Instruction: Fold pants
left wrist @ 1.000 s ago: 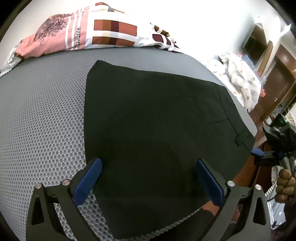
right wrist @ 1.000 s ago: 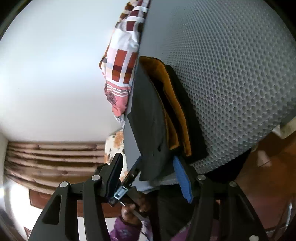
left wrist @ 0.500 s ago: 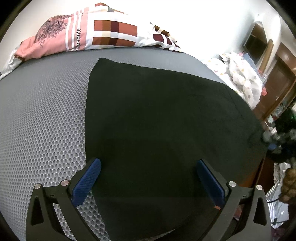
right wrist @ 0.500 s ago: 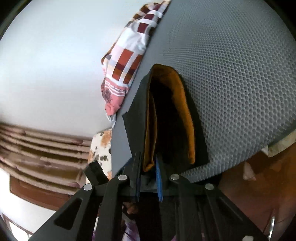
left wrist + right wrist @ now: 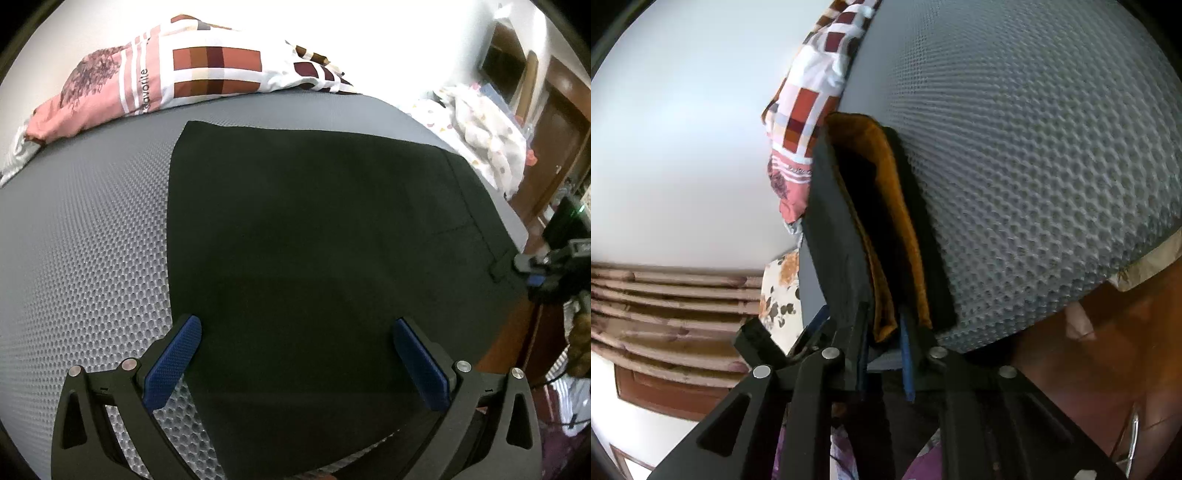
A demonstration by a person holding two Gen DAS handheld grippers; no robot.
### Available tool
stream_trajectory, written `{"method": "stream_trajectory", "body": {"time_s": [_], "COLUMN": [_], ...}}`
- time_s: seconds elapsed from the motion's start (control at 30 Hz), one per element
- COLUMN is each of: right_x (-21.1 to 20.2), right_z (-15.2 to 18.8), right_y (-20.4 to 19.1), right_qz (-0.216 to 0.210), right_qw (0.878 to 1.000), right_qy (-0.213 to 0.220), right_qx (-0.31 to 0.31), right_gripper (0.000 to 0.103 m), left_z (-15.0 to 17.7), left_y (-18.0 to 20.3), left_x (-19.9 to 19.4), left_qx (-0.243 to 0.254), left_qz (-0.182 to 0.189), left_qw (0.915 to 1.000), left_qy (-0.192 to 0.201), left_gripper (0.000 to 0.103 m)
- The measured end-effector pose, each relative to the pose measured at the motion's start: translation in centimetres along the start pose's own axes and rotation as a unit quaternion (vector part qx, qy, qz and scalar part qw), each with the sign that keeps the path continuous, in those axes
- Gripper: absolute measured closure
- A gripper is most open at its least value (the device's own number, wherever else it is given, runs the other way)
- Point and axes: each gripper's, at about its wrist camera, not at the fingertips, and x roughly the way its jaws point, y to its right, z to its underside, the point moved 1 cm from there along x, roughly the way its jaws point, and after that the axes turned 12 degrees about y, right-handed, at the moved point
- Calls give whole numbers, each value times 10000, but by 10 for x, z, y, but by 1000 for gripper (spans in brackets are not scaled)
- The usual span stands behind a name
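Note:
Dark pants (image 5: 314, 229) lie flat on a grey mesh mattress (image 5: 81, 229), waistband with a belt loop toward the right edge. My left gripper (image 5: 295, 365) is open, its blue pads wide apart just above the pants' near end. My right gripper (image 5: 884, 339) is shut on the waistband edge of the pants (image 5: 842, 229), where the orange lining (image 5: 901, 221) shows. The right gripper also shows in the left wrist view (image 5: 535, 269) at the pants' right edge.
A pink and checked blanket (image 5: 177, 74) lies along the far edge of the mattress. A white spotted cloth (image 5: 476, 125) and wooden furniture (image 5: 554, 122) stand to the right. The mattress edge drops to a brown floor (image 5: 1100, 332).
My right gripper went from open to shut on the pants' waistband edge. The waistband was lifted briefly, then lay back flat. The left gripper barely moved.

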Motion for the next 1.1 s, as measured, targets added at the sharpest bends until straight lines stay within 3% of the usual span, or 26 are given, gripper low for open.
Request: {"method": "stream_trajectory", "body": {"time_s": [0.07,0.1,0.13,0.2,0.3,0.43,0.7,0.97,1.1], "right_x": [-6,-10,-15,-21,-14,14,57,81,86], "right_z": [-3,-5,-9,-16,-33,-50,-50,-52,-54], "right_y": [-19,-27,-39,-50,-56,-48,-52,-66,-68], "right_qz": [308,398,482,612,780,998,1011,1026,924], "right_qw": [9981,9962,9932,9883,9825,9798,9746,9624,9620], "right_qy": [43,91,163,359,399,211,-184,-362,-465], "right_qx": [-530,-770,-1046,-1353,-1645,-1721,-1989,-2488,-2525], "right_gripper": [80,61,33,19,19,19,20,18,11], "left_z": [0,0,1,0,0,-6,-21,-20,-20], "left_y": [-1,-1,0,-1,-4,-16,-31,-46,-49], "left_x": [-1,0,0,-1,-4,-19,-26,-10,-4], "left_qx": [-33,-41,-48,-36,-131,-630,-280,-192,-120], "left_qz": [13,23,30,36,116,448,-174,-519,-575], "left_qw": [10000,10000,10000,10000,9998,9966,9987,9983,9982], "left_qy": [10,19,31,34,88,279,392,155,91], "left_gripper": [0,0,0,0,0,0,1,1,0]}}
